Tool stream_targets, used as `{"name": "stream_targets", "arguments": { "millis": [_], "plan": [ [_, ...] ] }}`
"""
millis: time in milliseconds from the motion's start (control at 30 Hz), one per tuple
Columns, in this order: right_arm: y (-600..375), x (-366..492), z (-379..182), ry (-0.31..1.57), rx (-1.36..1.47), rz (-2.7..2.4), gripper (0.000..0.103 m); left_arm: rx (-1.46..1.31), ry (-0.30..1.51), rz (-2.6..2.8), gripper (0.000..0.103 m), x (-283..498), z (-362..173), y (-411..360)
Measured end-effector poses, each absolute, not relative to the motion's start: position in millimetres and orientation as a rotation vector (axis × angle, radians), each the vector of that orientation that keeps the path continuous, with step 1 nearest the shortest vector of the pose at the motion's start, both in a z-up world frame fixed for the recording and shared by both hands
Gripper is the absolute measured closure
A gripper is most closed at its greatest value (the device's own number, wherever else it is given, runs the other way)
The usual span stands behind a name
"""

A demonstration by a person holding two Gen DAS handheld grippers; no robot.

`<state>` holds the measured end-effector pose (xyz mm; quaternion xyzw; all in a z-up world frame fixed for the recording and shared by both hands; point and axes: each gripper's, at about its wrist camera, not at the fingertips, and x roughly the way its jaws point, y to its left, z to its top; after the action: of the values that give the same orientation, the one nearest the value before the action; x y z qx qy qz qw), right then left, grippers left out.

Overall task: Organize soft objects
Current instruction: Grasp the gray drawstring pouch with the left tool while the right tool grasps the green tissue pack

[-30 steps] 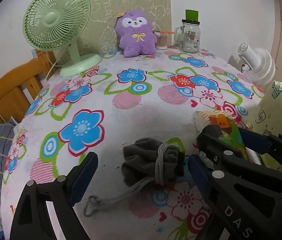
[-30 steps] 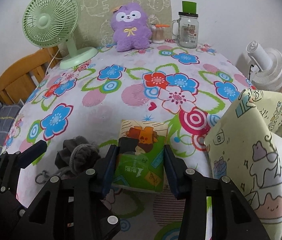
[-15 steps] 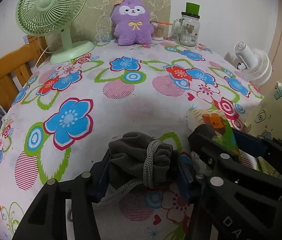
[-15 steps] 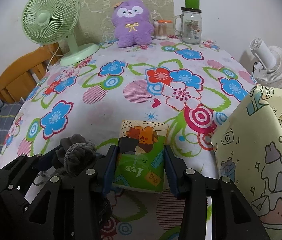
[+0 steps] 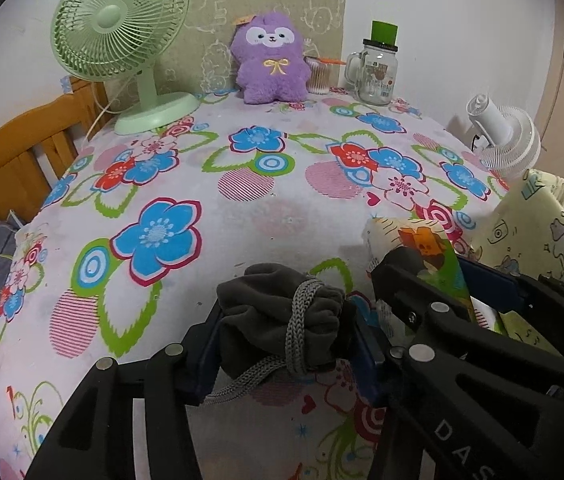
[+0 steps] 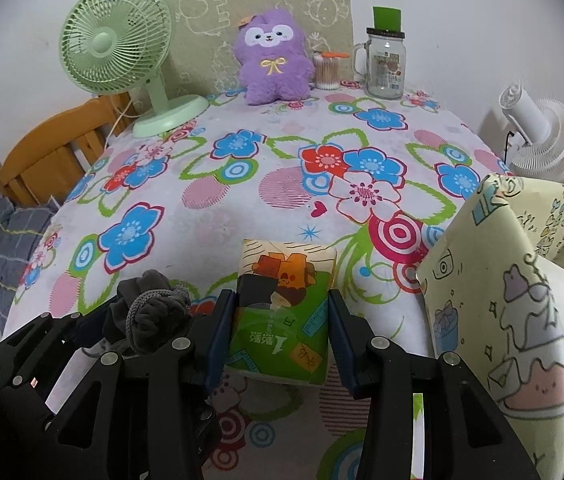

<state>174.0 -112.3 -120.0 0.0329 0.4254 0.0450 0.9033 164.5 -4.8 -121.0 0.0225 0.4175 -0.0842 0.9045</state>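
Observation:
A dark grey drawstring pouch sits near the table's front edge, and my left gripper is shut on it, fingers pressing both sides. It also shows in the right wrist view. A green tissue pack with a cartoon print lies just to its right, and my right gripper is shut on it. The pack also shows in the left wrist view. A purple plush toy sits upright at the table's far edge.
A green desk fan stands at the back left. A glass mug jar and a cotton-swab pot stand at the back. A yellow cartoon-print bag is at the right. A white fan and a wooden chair flank the table.
My left gripper moved forward around the grey pouch and closed on it. The right gripper stayed shut on the tissue pack.

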Motion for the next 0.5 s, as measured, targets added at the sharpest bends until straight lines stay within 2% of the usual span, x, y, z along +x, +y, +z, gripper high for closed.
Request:
{"name": "stream_targets", "arguments": {
  "millis": [500],
  "plan": [
    [-110.6, 140.1, -88.9, 0.813, 0.056, 0.136, 0.055, 0.033, 0.793, -0.137, 0.047, 128.4, -90.7, -3.2]
  ]
}}
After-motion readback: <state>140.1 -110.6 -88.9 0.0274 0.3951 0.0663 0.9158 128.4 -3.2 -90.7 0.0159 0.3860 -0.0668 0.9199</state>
